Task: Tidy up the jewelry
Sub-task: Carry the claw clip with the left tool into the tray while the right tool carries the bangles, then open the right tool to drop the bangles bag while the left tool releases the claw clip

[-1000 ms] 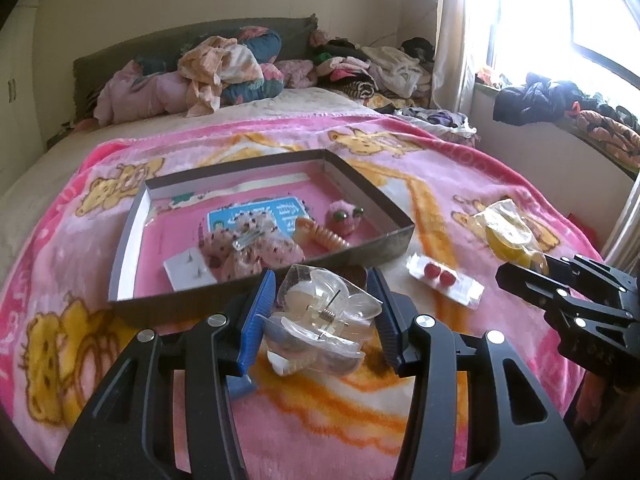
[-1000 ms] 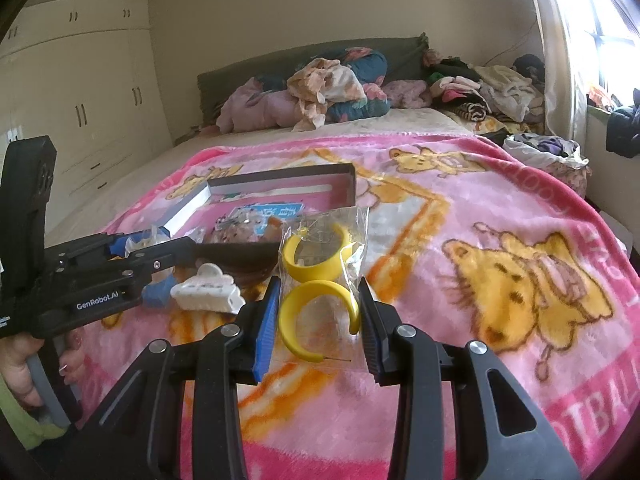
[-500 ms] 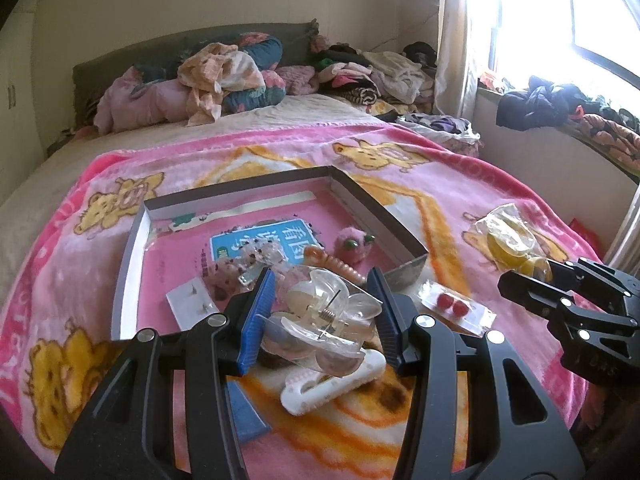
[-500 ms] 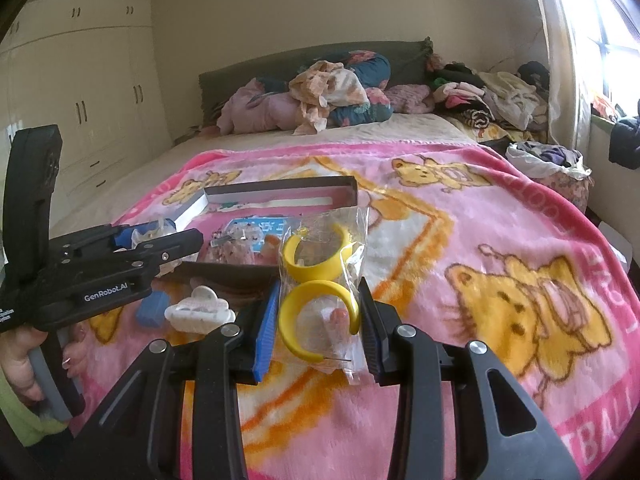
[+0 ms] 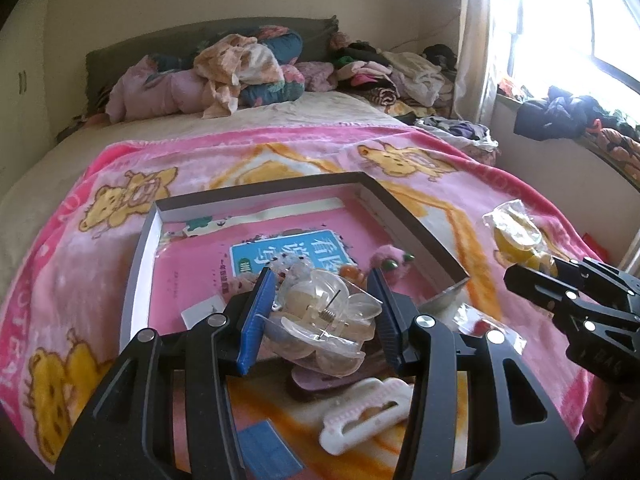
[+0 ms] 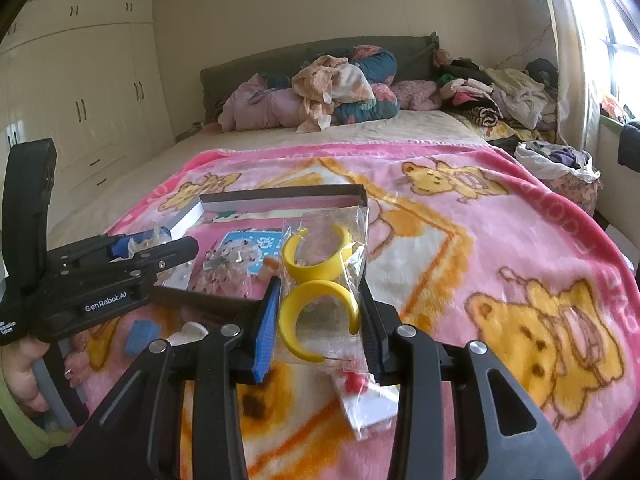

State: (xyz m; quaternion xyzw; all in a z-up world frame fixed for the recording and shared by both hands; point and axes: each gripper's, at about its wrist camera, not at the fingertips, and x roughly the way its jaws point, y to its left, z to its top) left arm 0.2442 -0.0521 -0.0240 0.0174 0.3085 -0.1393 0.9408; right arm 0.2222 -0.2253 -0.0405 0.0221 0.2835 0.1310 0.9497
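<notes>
My left gripper (image 5: pixel 320 320) is shut on a clear plastic claw hair clip (image 5: pixel 324 316) and holds it above the near edge of the shallow box (image 5: pixel 256 194). The box holds a blue card (image 5: pixel 296 250), a lacy pink hair piece (image 6: pixel 230 272) and a pink fuzzy clip (image 5: pixel 390 262). My right gripper (image 6: pixel 320 324) is shut on a clear bag of yellow hoop earrings (image 6: pixel 318 280), raised over the blanket right of the box. That bag also shows in the left wrist view (image 5: pixel 516 236).
On the pink bear blanket (image 6: pixel 500 240) near the box lie a white claw clip (image 5: pixel 364 414), a blue block (image 6: pixel 140 334) and a small packet with red studs (image 6: pixel 358 392). Piled clothes (image 5: pixel 248 68) sit at the bed's head. A window ledge (image 5: pixel 560 152) is to the right.
Both grippers have risen and moved forward toward the box with their loads. The white clip, blue block and red stud packet have come into view below them.
</notes>
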